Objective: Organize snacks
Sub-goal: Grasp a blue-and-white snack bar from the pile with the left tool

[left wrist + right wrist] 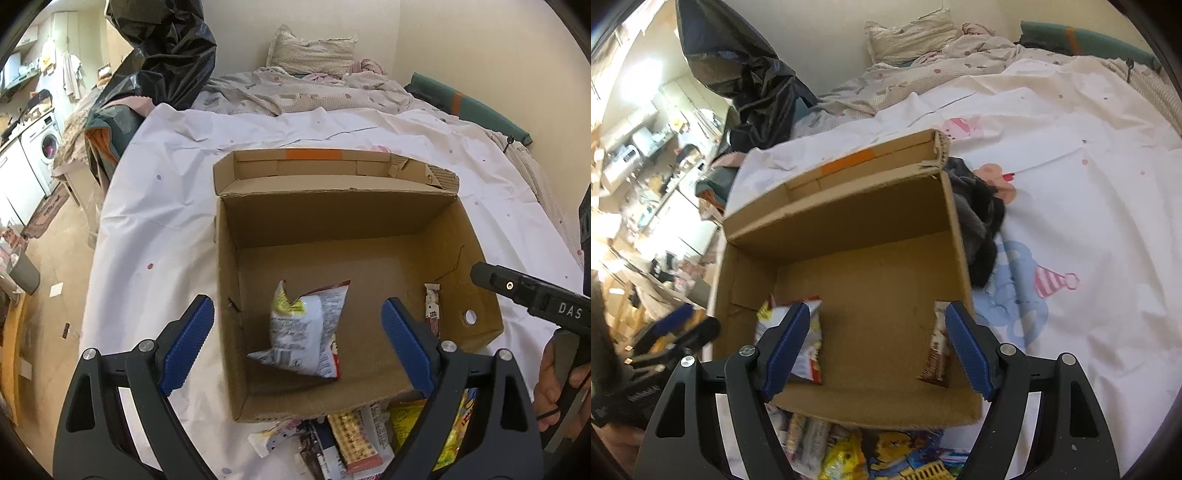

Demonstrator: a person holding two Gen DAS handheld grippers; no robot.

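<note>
An open cardboard box point(458, 236) stands on the white bed sheet; it also shows in the right wrist view point(849, 218). Inside lie a white and red snack bag point(306, 328) and a brown snack bar point(432, 310) by the right wall. In the right wrist view the bag point(812, 339) lies left and the bar point(936, 350) right. My left gripper point(297, 325) is open and empty above the box. My right gripper point(877, 339) is open and empty above the box's near edge. A pile of snack packs point(358, 439) lies in front of the box, also in the right wrist view point(849, 454).
A black plastic bag point(166, 48) hangs at the back left. A pillow point(314, 51) and crumpled blankets lie at the bed's head. Dark clothing point(979, 225) lies right of the box. The bed edge drops to the floor on the left.
</note>
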